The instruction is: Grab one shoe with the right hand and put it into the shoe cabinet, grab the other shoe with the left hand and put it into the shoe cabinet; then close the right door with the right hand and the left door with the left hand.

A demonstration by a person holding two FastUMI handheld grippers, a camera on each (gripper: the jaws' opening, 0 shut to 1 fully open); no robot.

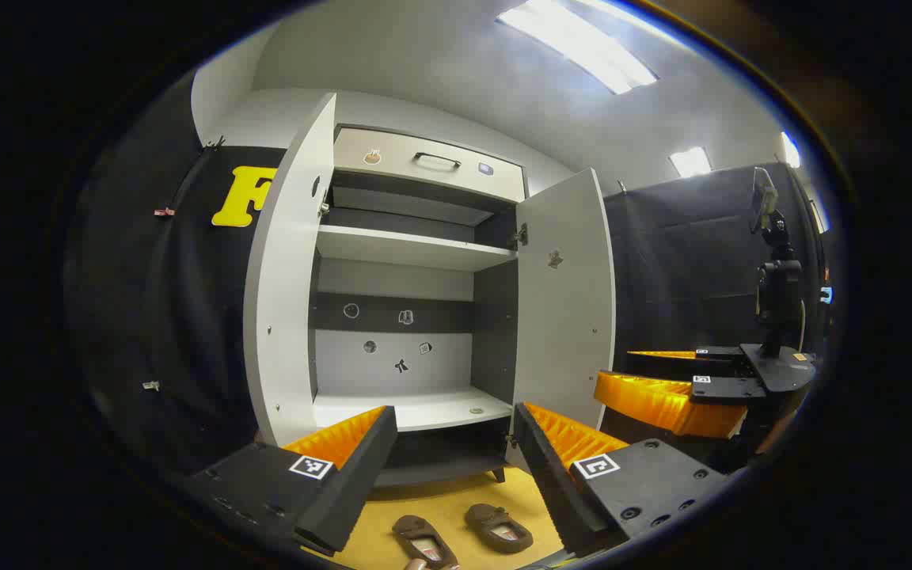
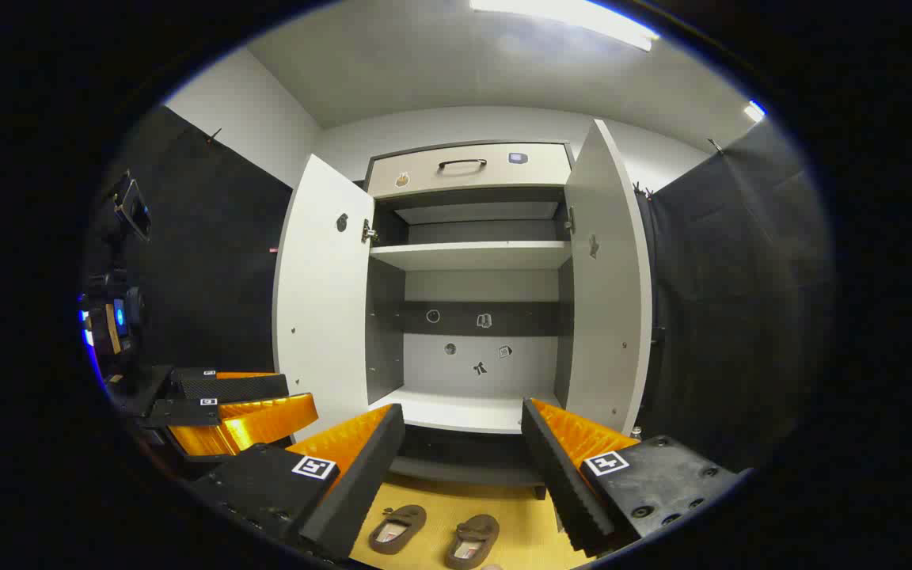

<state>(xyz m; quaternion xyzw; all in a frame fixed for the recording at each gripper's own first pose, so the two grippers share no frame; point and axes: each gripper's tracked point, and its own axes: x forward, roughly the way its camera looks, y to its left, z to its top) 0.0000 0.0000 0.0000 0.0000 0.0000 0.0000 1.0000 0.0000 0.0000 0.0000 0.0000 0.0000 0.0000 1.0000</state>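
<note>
Left gripper view: the left door [image 1: 286,277] stands wide open. Next comes the cabinet [image 1: 416,249] with its bare shelves. Then comes the right door [image 1: 563,293], open too. Down low, the left gripper [image 1: 456,467] has its fingers spread wide apart with nothing between them. Two brown shoes lie on the yellow floor [image 1: 456,495] in front of the cabinet, the left shoe [image 1: 423,541] just beside the right shoe [image 1: 498,527]. Far right, the right gripper [image 1: 674,380] hangs in the air, fingers apart.

Right gripper view: far left is the left gripper [image 2: 226,400], fingers apart. Next is the left door [image 2: 321,301], the cabinet [image 2: 472,255], then the right door [image 2: 606,277]. Both doors are open. The right gripper [image 2: 464,467] is low in front, fingers spread wide and holding nothing. Below it the left shoe [image 2: 397,528] and right shoe [image 2: 473,541] lie side by side on the floor [image 2: 440,495], toes toward the cabinet.
</note>
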